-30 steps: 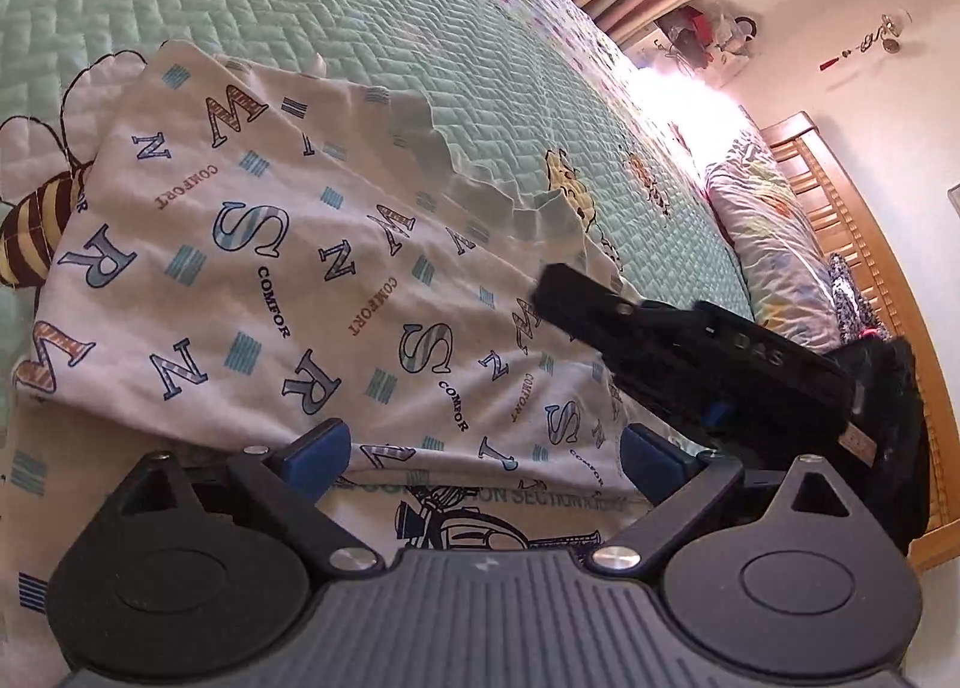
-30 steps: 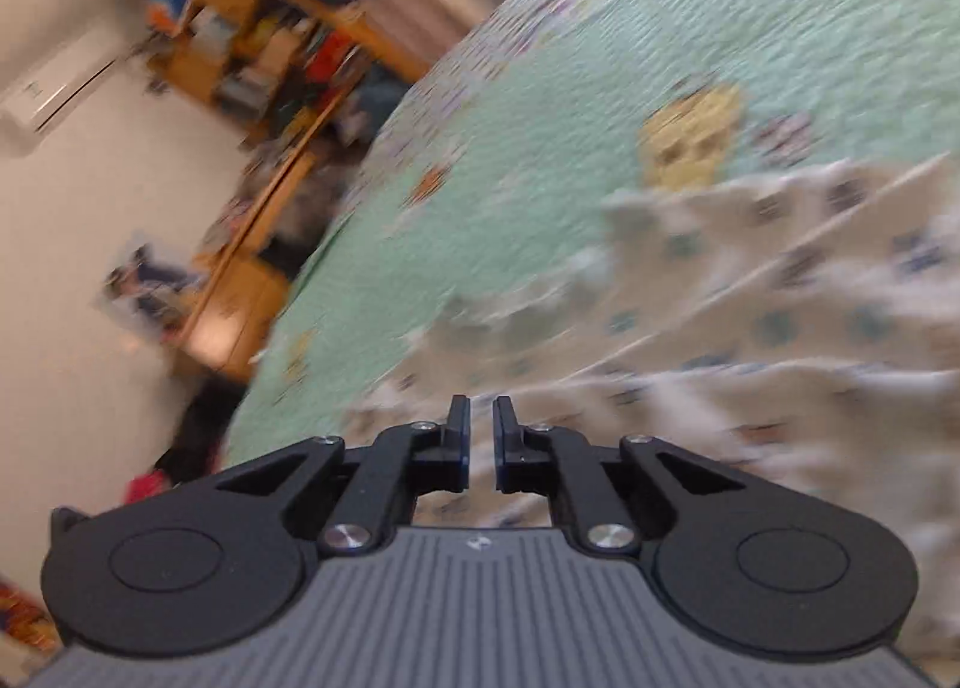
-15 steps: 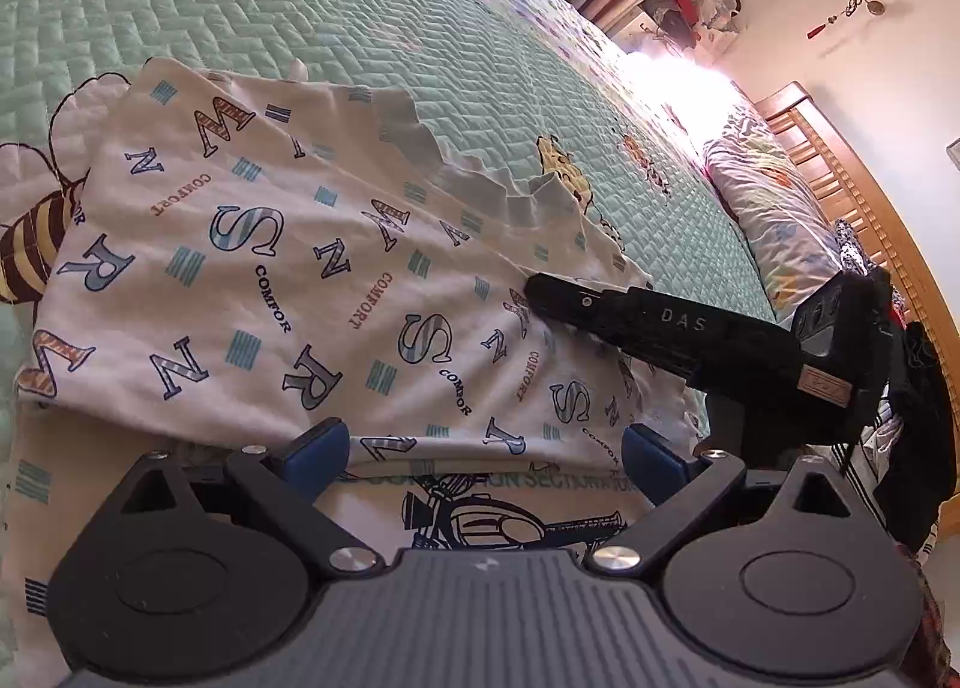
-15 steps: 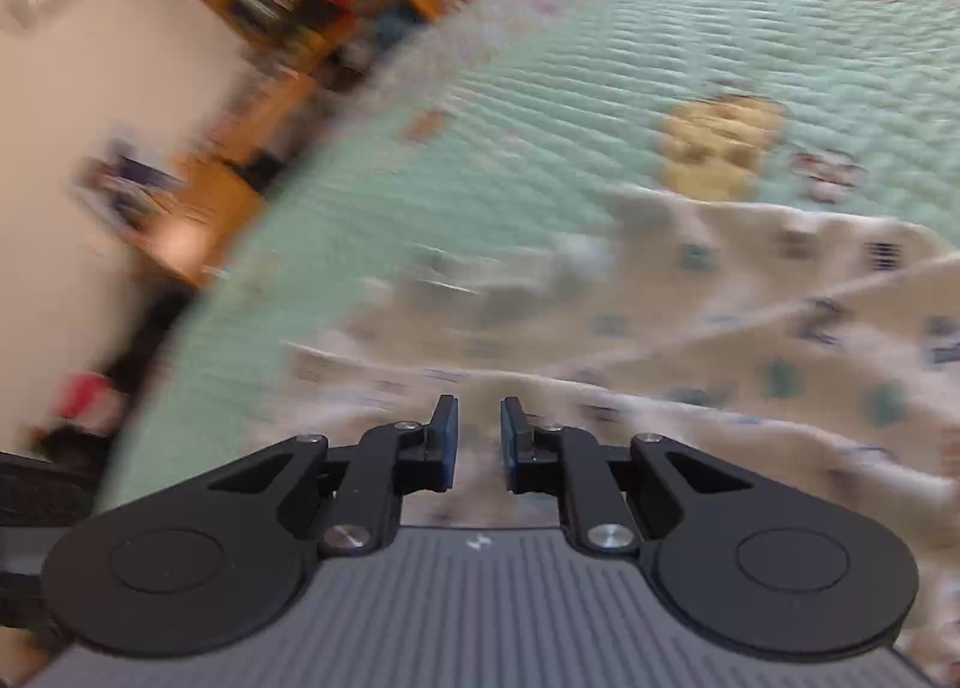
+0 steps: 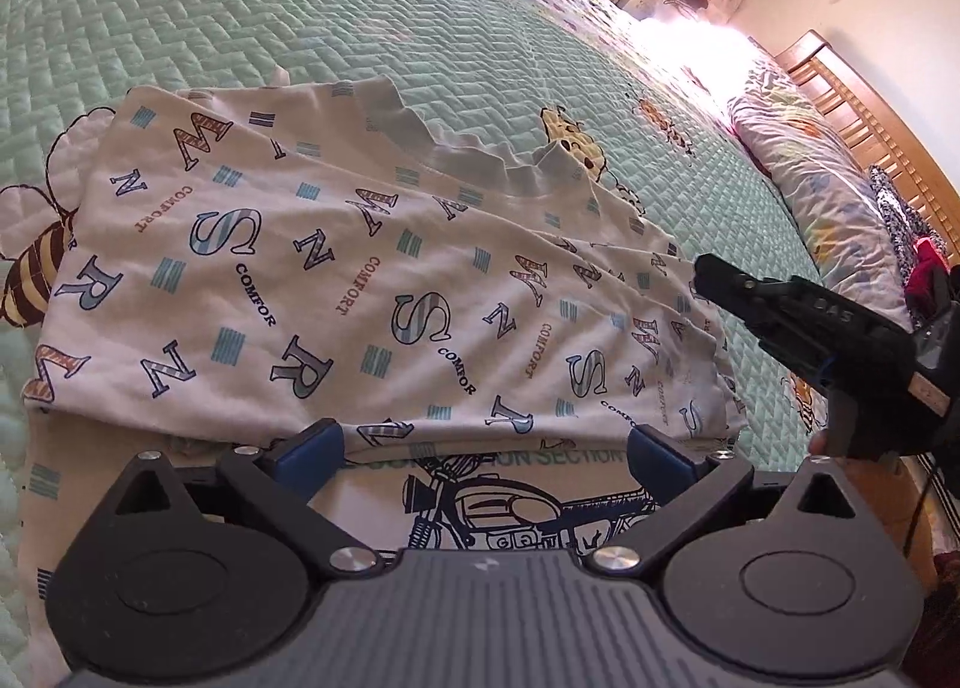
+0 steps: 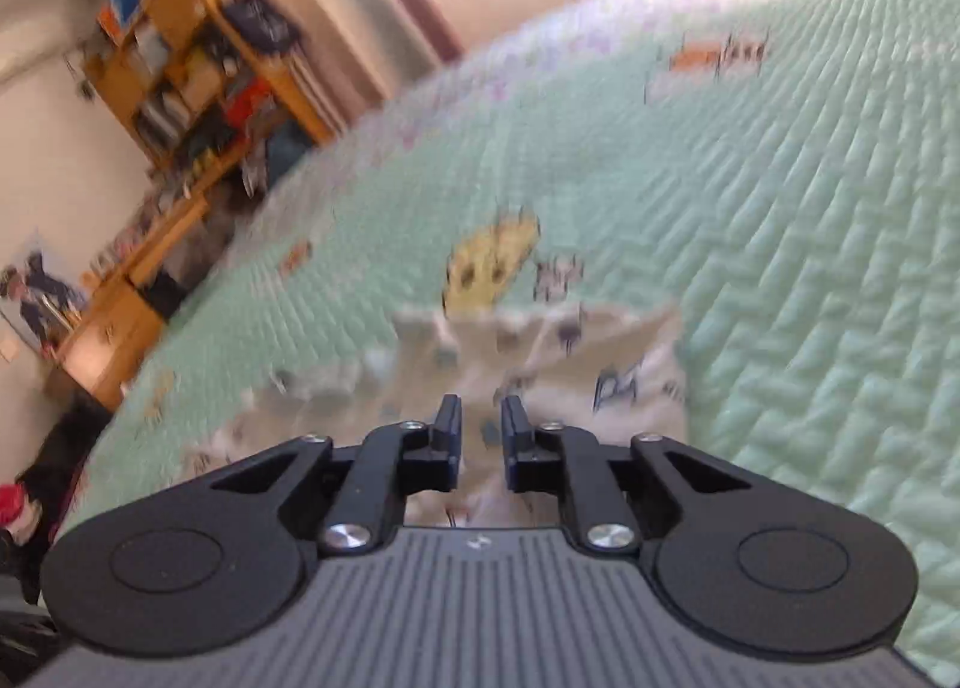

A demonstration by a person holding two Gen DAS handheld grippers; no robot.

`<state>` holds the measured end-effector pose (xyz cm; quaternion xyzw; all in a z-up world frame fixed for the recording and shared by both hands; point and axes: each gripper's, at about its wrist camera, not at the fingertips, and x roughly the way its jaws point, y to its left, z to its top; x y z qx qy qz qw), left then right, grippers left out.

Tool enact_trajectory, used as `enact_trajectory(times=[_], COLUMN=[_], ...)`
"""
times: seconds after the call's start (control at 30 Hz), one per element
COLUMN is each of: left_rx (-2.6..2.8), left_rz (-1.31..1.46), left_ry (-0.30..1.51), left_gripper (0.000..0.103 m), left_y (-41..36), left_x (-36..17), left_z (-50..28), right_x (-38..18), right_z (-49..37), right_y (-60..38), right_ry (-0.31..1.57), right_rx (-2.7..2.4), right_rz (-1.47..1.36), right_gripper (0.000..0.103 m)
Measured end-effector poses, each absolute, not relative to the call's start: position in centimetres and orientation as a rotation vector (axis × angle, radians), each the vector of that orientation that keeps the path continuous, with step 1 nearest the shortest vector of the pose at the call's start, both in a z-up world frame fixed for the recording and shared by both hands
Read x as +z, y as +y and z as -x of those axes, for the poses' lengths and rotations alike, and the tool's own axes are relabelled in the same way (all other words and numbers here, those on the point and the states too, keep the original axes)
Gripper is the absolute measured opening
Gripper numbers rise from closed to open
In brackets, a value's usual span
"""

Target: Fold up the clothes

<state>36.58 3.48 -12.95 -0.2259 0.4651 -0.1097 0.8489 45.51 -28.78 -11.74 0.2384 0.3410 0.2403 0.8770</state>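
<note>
Lying: the letter-print garment [image 5: 372, 292] is spread on the green quilt [image 5: 240, 15], folded over a motorcycle-print layer [image 5: 510, 502].
Change: right gripper [image 5: 705, 271] has pulled back off the cloth's far-right edge, jaws opening, nothing between.
Left gripper [image 5: 486, 451]: wide open, empty, garment just ahead.
Meaning: fold released; probably next grasp.

Letter-print garment [image 5: 336, 280] lies folded on the green quilt [image 5: 240, 27], left gripper [image 5: 486, 448] spread wide.
</note>
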Motion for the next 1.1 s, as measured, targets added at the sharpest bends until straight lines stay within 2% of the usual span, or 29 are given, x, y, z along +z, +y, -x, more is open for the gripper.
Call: enact_trajectory(times=[0.07,0.13,0.17,0.2,0.23,0.3,0.53,0.6,0.63,0.67,0.7,0.73,0.8,0.97,1.03,1.07,1.1], left_rx=[-0.219,-0.205,-0.199,-0.194,-0.19,-0.181,-0.238,-0.222,-0.215,-0.216,-0.219,-0.225,-0.24,-0.243,-0.245,-0.244,-0.24], left_rz=[0.478,0.464,0.455,0.449,0.448,0.448,0.48,0.477,0.474,0.465,0.452,0.432,0.41,0.457,0.446,0.438,0.431], left_ry=[1.005,1.014,1.018,1.022,1.025,1.032,0.957,0.995,1.009,1.003,0.999,0.997,0.993,0.993,0.995,0.995,0.995], left_gripper=[0.102,0.102,0.102,0.102,0.102,0.101,0.102,0.102,0.102,0.102,0.102,0.102,0.102,0.102,0.102,0.102,0.102], left_y=[3.2,2.9,2.7,2.6,2.6,2.6,1.7,1.3,1.2,1.1,0.9,0.7,0.7,1.5,1.4,1.3,1.1], left_x=[-13.0,-13.0,-13.0,-12.9,-12.7,-12.3,-10.8,-12.1,-12.7,-13.0,-13.1,-13.0,-13.1,-13.0,-13.1,-13.1,-13.1], left_z=[-36.7,-36.7,-36.6,-36.6,-36.5,-36.3,-37.9,-39.3,-39.7,-39.7,-39.7,-39.5,-39.3,-39.1,-39.1,-39.1,-39.1], right_x=[-12.1,-12.9,-13.5,-14.1,-14.1,-13.2,-12.8,-14.6,-15.6,-15.9,-16.0,-15.8,-15.0,-13.5,-13.4,-13.8,-14.5], right_z=[-45.0,-44.8,-44.7,-44.5,-44.2,-43.6,-48.3,-50.5,-51.6,-51.9,-52.1,-52.0,-51.2,-46.6,-44.6,-43.9,-43.5], right_y=[-28.9,-28.8,-29.0,-29.3,-30.0,-31.2,-31.9,-31.2,-30.7,-30.6,-30.7,-31.0,-31.6,-33.7,-34.2,-34.2,-34.0], right_ry=[0.759,0.831,0.854,0.871,0.853,0.785,0.76,0.837,0.884,0.874,0.854,0.82,0.762,0.729,0.773,0.817,0.892], right_rx=[0.577,0.603,0.554,0.501,0.492,0.464,0.555,0.558,0.549,0.53,0.509,0.497,0.469,0.58,0.587,0.578,0.512], right_rz=[-0.526,-0.519,-0.489,-0.458,-0.482,-0.509,-0.626,-0.626,-0.601,-0.579,-0.558,-0.578,-0.579,-0.647,-0.609,-0.571,-0.484], right_gripper=[0.019,0.027,0.026,0.011,0.012,0.017,0.018,0.029,0.024,0.0,0.0,0.002,0.018,0.019,0.025,0.031,0.023])
